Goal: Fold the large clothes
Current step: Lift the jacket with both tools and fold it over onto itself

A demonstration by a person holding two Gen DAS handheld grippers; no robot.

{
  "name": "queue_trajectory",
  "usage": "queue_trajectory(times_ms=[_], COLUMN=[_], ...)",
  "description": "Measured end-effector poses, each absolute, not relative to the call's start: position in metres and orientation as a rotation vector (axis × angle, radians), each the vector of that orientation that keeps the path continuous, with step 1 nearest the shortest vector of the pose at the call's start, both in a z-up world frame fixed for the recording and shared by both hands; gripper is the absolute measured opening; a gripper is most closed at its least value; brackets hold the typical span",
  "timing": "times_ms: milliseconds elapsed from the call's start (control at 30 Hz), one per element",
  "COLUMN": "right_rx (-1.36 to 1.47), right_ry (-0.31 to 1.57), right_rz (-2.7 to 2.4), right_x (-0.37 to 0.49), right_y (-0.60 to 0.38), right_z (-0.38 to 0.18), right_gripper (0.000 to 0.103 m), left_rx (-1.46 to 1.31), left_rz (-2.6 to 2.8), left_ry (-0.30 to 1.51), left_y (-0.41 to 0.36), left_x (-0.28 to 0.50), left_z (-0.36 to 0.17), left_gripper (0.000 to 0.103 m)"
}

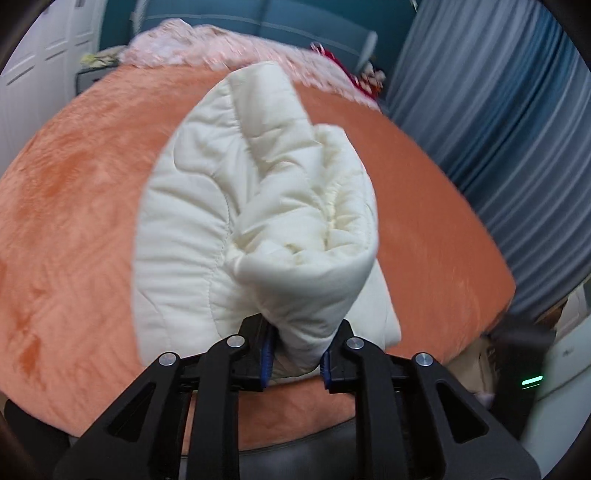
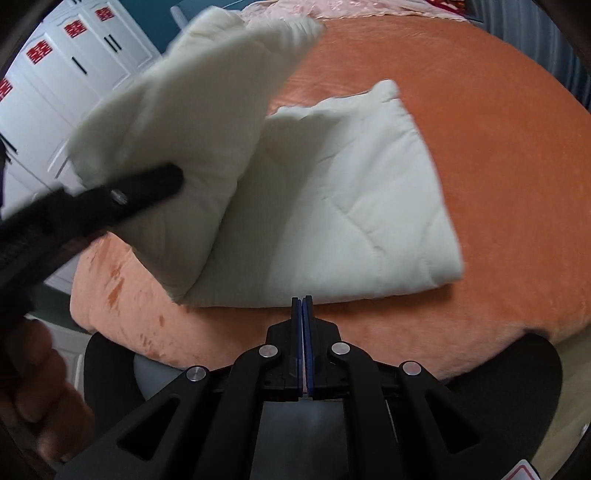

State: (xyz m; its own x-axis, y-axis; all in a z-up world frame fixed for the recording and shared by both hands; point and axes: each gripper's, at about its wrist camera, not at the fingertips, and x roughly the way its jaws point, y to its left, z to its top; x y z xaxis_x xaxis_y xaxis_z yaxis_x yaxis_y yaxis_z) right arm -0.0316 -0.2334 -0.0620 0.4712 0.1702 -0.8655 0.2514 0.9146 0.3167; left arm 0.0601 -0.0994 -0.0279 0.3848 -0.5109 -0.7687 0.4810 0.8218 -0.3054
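Observation:
A cream quilted garment (image 1: 258, 192) lies partly folded on the orange bed cover (image 1: 74, 221). My left gripper (image 1: 295, 354) is shut on a bunched end of it, and the fabric bulges up from between the blue pads. In the right wrist view that end (image 2: 184, 110) hangs lifted at the left, with the left gripper (image 2: 147, 188) as a blurred black bar under it. The rest of the garment (image 2: 351, 206) lies flat on the cover (image 2: 498, 184). My right gripper (image 2: 302, 306) is shut with nothing in it, just short of the garment's near edge.
A pink fluffy blanket (image 1: 221, 44) lies at the head of the bed before a teal headboard (image 1: 258, 18). Blue-grey curtains (image 1: 498, 129) hang to the right, white wardrobe doors (image 2: 74, 55) stand to the left. A hand (image 2: 33, 387) shows at the lower left.

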Motion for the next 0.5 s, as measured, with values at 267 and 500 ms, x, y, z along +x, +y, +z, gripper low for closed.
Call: queue_trajectory(times_ms=[267, 500], right_rx=[0.461, 0.38], right_ry=[0.948, 0.854], right_rz=[-0.059, 0.043], right_x=[-0.043, -0.014], right_y=[-0.255, -0.232], right_z=[-0.011, 0.017], right_gripper=[0.029, 0.062], left_rx=[0.008, 0.081], left_rz=[-0.641, -0.4], left_ry=[0.96, 1.042], left_y=[-0.083, -0.026], left_x=[0.015, 0.031], left_z=[-0.025, -0.059], left_gripper=[0.075, 0.081])
